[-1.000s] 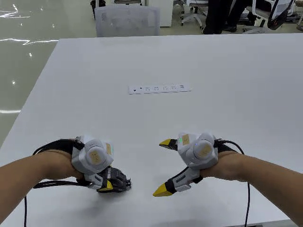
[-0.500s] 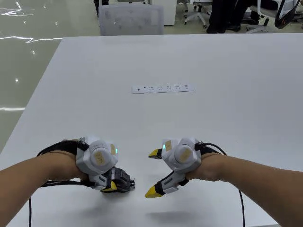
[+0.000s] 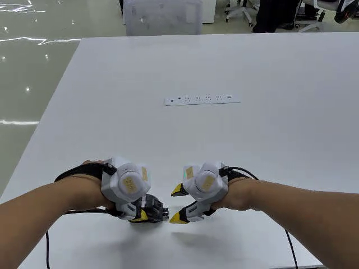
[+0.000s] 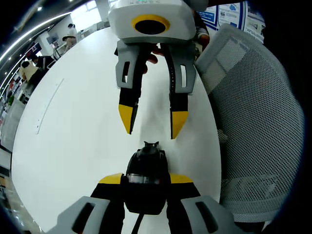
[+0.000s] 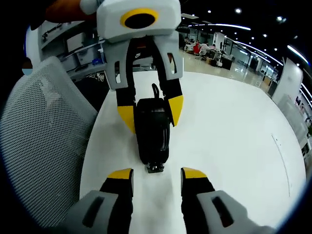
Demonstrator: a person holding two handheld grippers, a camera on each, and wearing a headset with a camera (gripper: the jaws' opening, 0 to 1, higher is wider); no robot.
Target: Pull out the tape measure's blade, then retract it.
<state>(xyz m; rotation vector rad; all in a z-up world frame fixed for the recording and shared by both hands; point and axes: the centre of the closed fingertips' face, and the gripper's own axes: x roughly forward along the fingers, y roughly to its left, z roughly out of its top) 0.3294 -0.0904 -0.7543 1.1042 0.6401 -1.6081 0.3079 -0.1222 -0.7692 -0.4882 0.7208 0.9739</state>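
Black compact tape measure [image 4: 145,178] sits near the front edge of the white desk [image 3: 168,134], clamped in the left gripper's [image 3: 143,214] jaws. The right gripper's [image 3: 178,204] jaws are spread wide just short of its front end.

In the head view, the white body of the left gripper [image 3: 148,214] covers most of the tape measure [image 3: 157,211], and we cannot make out its hook, which is too small there. We cannot read the sockets of the power strip [image 3: 202,100] either. The top edge cuts off the chair [image 3: 162,17], and the picture's edges cut off both forearms [image 3: 39,216].
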